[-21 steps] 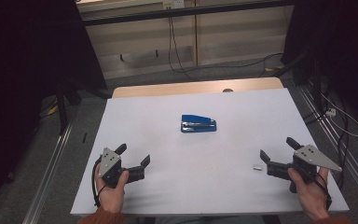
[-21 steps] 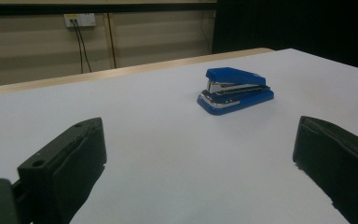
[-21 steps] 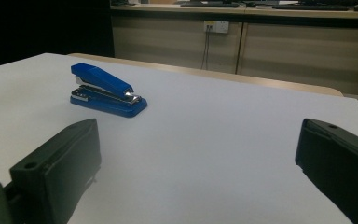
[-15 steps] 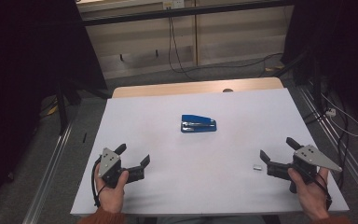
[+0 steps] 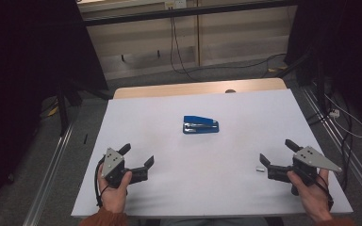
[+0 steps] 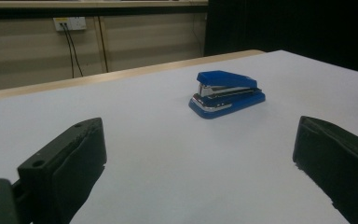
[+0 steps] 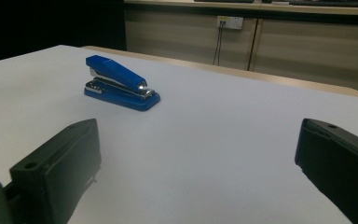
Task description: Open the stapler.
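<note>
Blue plastic and a chrome strip mark your target: the stapler (image 5: 201,125) lies flat at the middle of the white table (image 5: 169,197), well apart from both tools. Your left gripper (image 5: 139,156) rests near the left front edge, jaws spread wide and empty; your right gripper (image 5: 278,154) sits near the right front edge, equally wide, with a small pale scrap (image 5: 260,168) just beside it. Reach in low, straddle the stapler's narrow sides, and close squarely so it cannot twist.
</note>
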Available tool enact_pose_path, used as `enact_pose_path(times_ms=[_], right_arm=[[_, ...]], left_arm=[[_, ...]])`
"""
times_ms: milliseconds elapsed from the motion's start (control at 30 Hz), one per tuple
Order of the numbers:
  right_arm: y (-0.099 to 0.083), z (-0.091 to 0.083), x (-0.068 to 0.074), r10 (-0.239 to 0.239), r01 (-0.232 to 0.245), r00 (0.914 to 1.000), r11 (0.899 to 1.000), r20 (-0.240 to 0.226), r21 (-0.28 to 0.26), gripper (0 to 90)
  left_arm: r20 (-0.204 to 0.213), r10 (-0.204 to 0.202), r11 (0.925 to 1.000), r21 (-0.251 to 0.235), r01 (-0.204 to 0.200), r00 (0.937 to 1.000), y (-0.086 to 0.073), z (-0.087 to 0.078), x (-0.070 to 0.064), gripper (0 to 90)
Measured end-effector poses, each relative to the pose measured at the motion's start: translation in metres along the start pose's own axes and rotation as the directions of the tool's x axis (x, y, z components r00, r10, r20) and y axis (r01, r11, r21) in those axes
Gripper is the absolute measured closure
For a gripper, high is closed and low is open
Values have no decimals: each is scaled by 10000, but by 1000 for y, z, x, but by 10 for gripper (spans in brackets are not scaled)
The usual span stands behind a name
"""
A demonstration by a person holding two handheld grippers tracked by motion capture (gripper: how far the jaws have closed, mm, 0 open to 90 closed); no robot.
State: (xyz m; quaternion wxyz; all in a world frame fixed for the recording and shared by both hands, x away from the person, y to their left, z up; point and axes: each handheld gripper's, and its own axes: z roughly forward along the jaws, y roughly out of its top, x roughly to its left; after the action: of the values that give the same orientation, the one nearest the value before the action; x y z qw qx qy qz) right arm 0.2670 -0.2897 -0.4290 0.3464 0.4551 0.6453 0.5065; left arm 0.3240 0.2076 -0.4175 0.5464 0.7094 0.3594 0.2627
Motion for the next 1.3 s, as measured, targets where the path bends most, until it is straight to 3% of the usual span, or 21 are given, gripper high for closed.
enact_pose_path(times_ms=[100, 233, 300, 367, 500, 633, 733, 1067, 1300], right_arm=[[1, 1, 0, -5, 5, 10000, 10000, -56, -7, 0], [2, 5, 1, 40, -40, 9998, 10000, -209, 25, 0], [2, 7, 2, -63, 67, 9996, 9999, -278, 119, 1], [3, 13, 5, -18, 26, 9993, 9998, -367, 217, 3], [5, 17, 7, -145, 153, 9991, 9997, -406, 181, 4], [7, 21, 9, -190, 198, 9984, 9997, -524, 137, 7], [11, 24, 12, -226, 228, 9978, 9997, -624, 28, 6], [18, 43, 23, -486, 496, 9925, 9987, -1124, 61, 13], [21, 53, 27, -613, 620, 9902, 9981, -1254, 20, 18]], left_arm=[[164, -173, 9997, 170, 170, 9997, -1, 2, 0, 26], [291, -797, 9950, 622, 778, 9964, -4, 9, 3, 28], [129, -569, 9951, 822, 557, 9983, -5, 12, 3, 32], [350, -699, 9941, 855, 667, 9969, -4, 15, 3, 41], [34, -393, 9962, 777, 389, 9992, -2, 17, 1, 41], [182, -341, 9967, 747, 326, 9993, 1, 20, 0, 42], [191, 2, 9970, 770, -17, 9998, 2, 24, -2, 41], [316, 433, 9957, 810, -458, 9986, 7, 38, -7, 42], [403, 551, 9954, 766, -581, 9977, 12, 47, -8, 41]])
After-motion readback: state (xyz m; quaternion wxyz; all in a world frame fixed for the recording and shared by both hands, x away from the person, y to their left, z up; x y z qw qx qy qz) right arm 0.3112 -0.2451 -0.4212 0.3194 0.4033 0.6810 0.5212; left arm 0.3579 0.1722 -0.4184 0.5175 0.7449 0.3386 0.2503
